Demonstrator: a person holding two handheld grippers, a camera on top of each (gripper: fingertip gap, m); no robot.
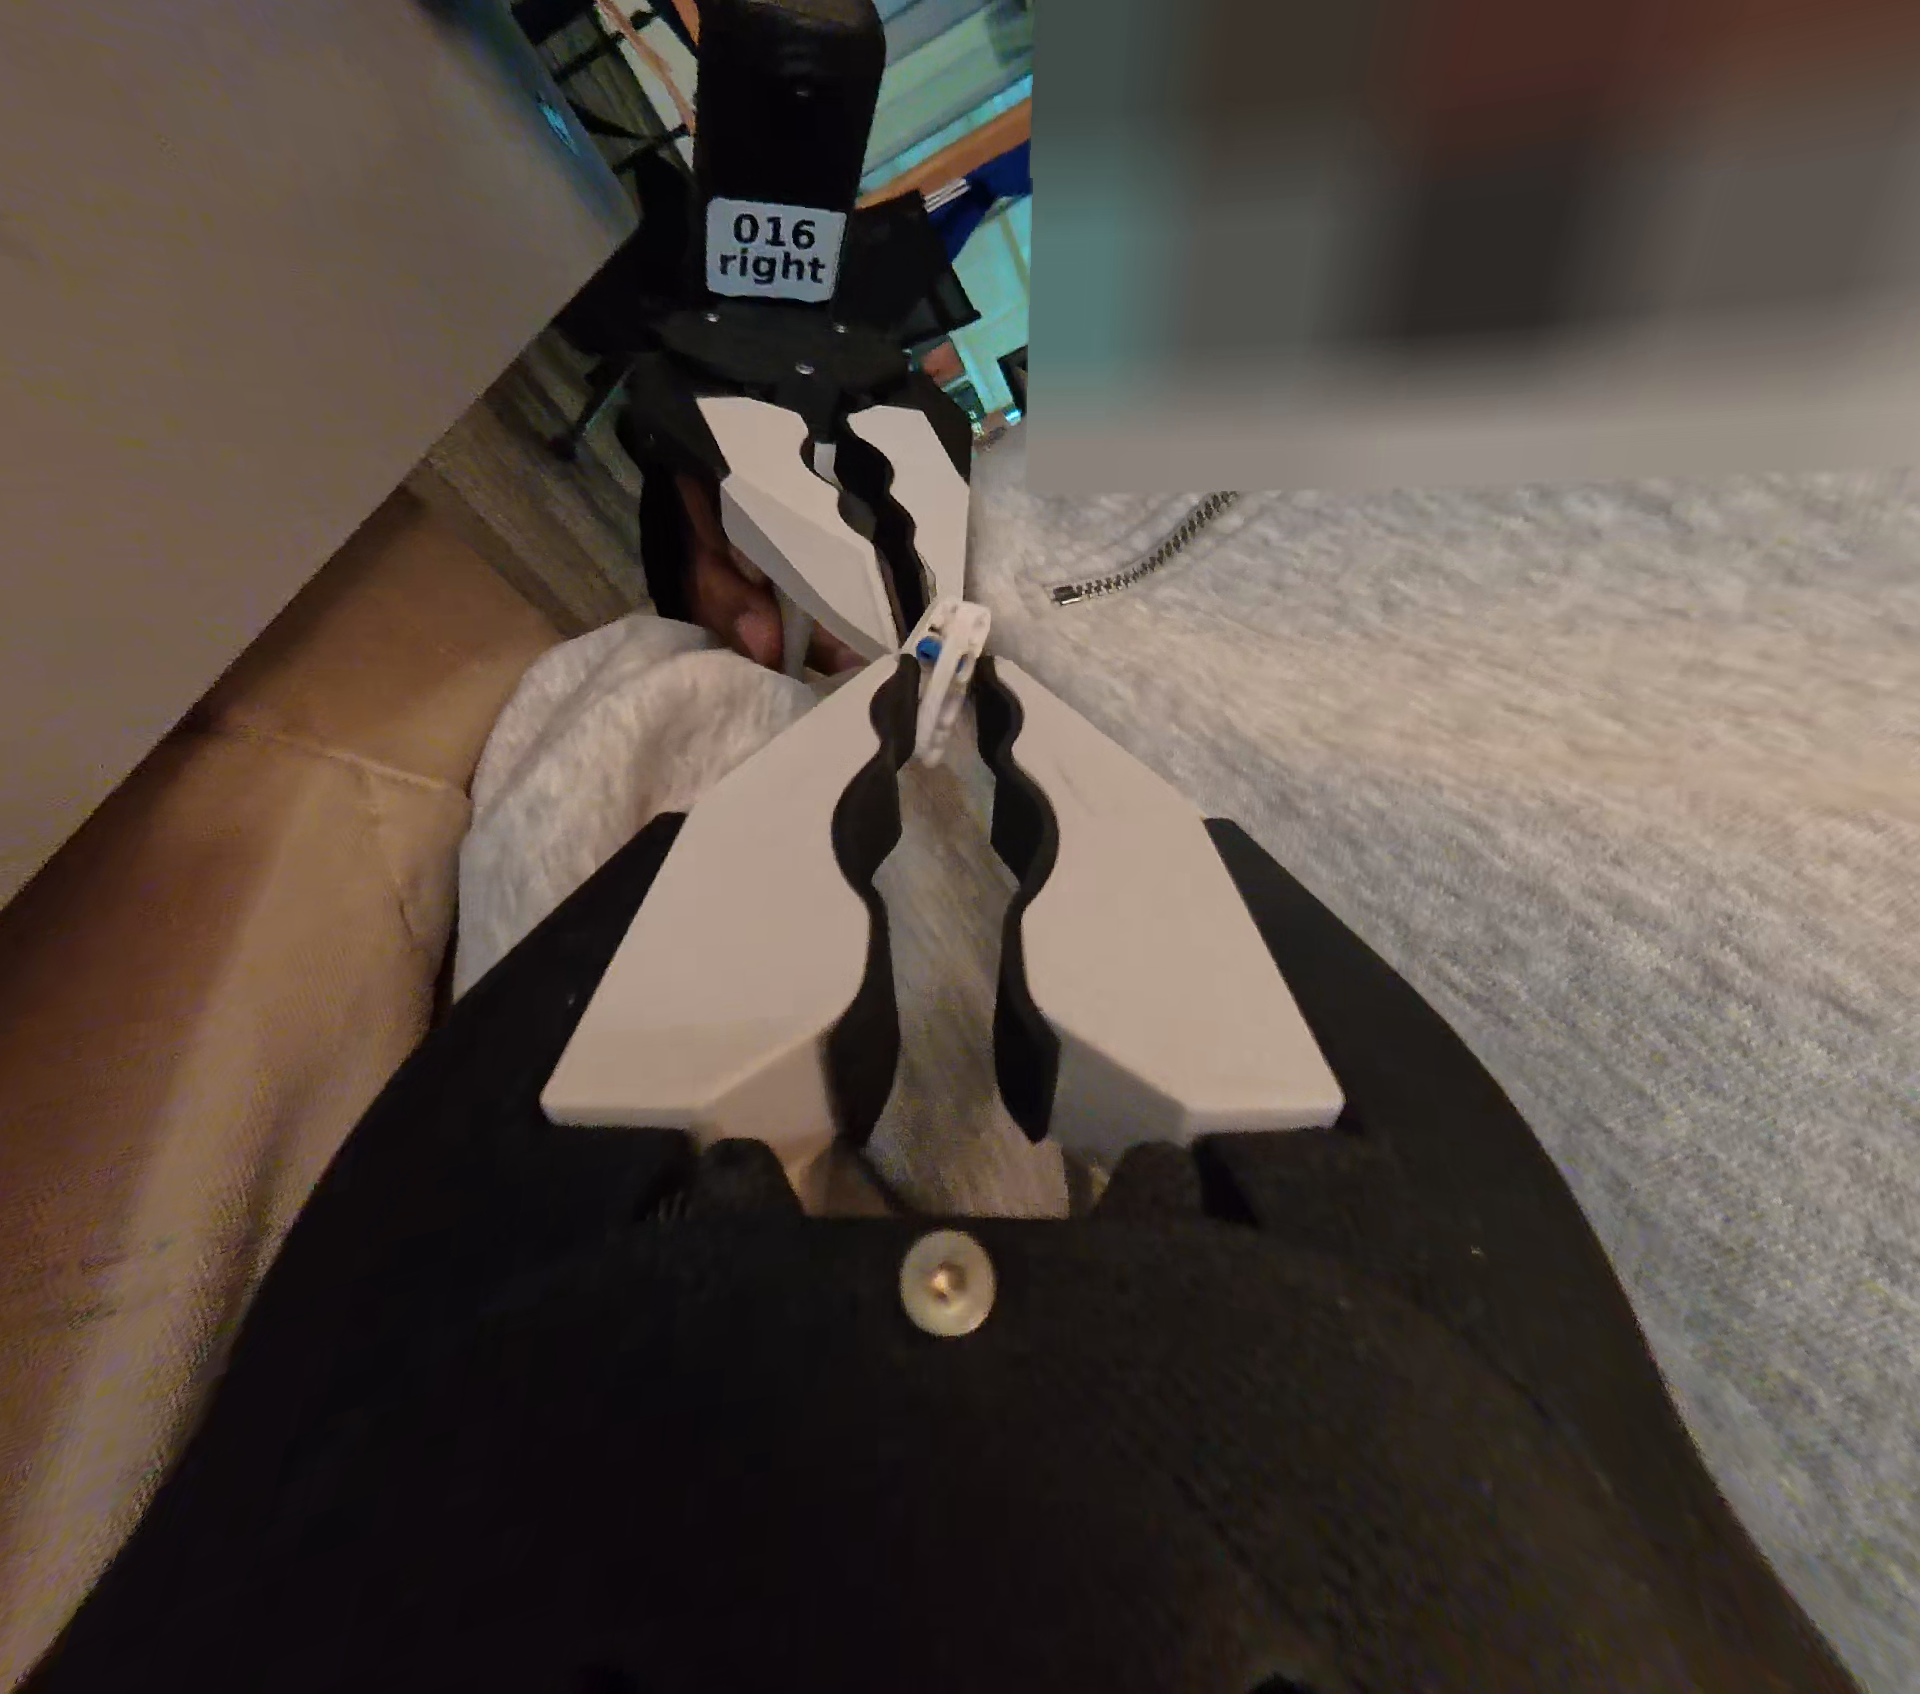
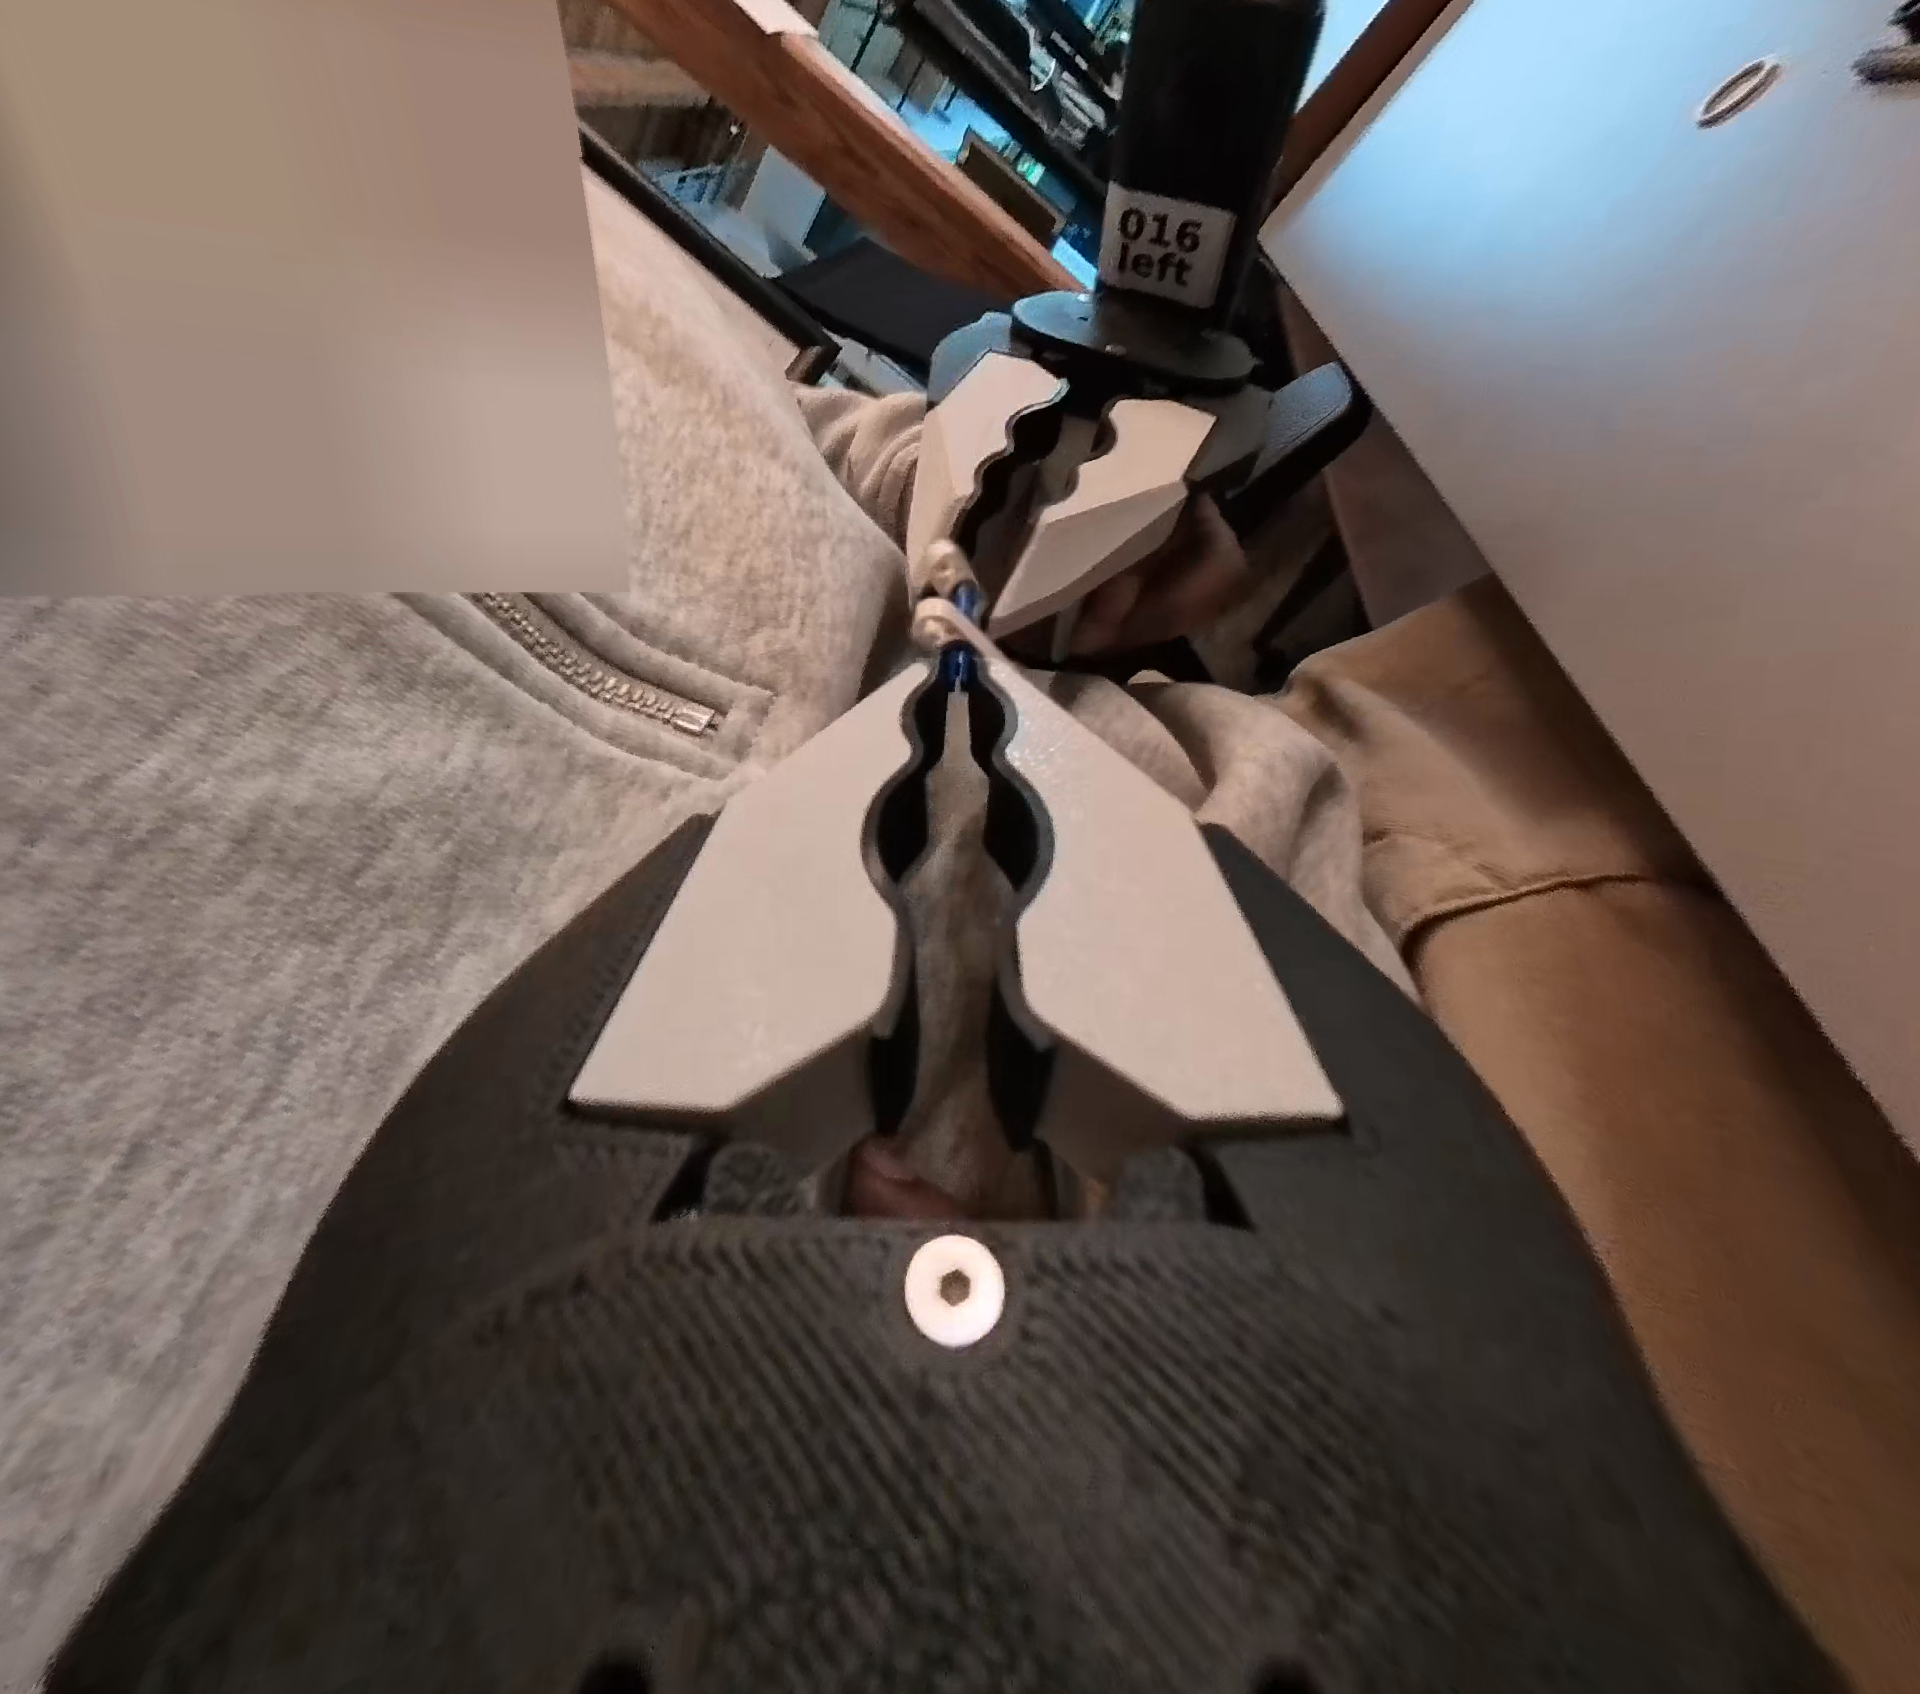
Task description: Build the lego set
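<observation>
My left gripper [image 1: 935,694] is shut on a small white Lego beam with holes [image 1: 951,657], held upright at the fingertips. My right gripper [image 2: 956,686] is shut on a short blue pin [image 2: 956,668]. The two grippers point tip to tip, almost touching, in the air in front of a person's torso. In the left wrist view the right gripper [image 1: 902,628] comes in from above and the blue pin [image 1: 924,645] sits against the beam's upper end. In the right wrist view the left gripper [image 2: 966,593] holds the white beam [image 2: 938,569] just beyond the pin.
A grey zip sweater [image 1: 1455,813] fills the space behind the grippers and also shows in the right wrist view [image 2: 260,813]. Tan trousers [image 2: 1558,917] lie below. A white table [image 2: 1558,190] edge runs close beside the grippers, also seen in the left wrist view [image 1: 208,190]. Both grippers' tips are close together, under 4 cm apart.
</observation>
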